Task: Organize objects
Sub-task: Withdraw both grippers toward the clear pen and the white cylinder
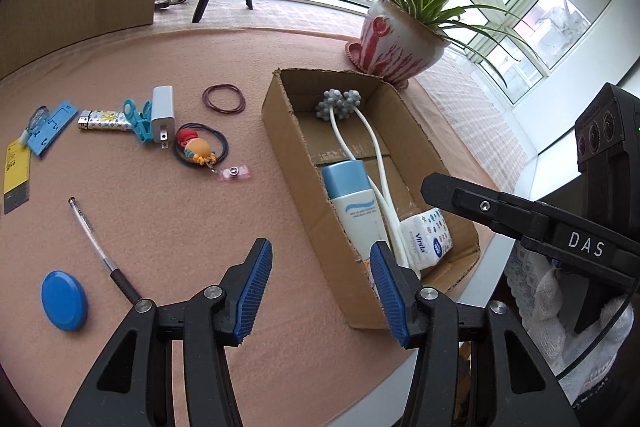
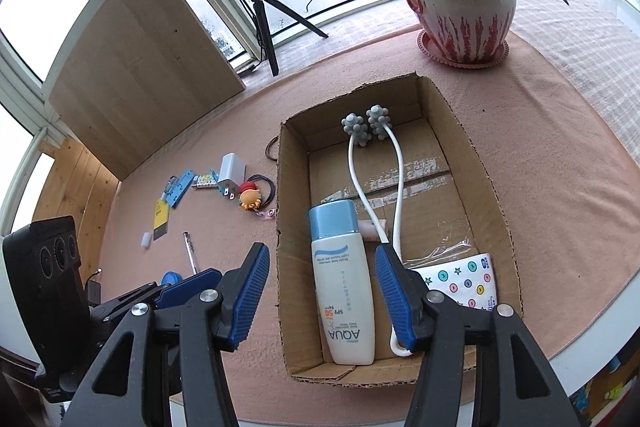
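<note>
Both the left gripper [image 1: 320,287] and right gripper [image 2: 322,293] stand open and empty; the thin clear pen [image 1: 96,247] lies at ten o'clock of the left one, axis toward eleven.

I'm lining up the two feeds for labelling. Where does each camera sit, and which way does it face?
Left wrist: on the left hand-held gripper, angled down over the mat's loose items and the cardboard box; its blue pads stand apart, empty; the right hand-held gripper and a gloved hand show at right.
Right wrist: on the right hand-held gripper, angled down into the cardboard box; pads apart, empty; the left hand-held gripper shows at lower left.
Shared: box, sunscreen bottle, potted plant.
</note>
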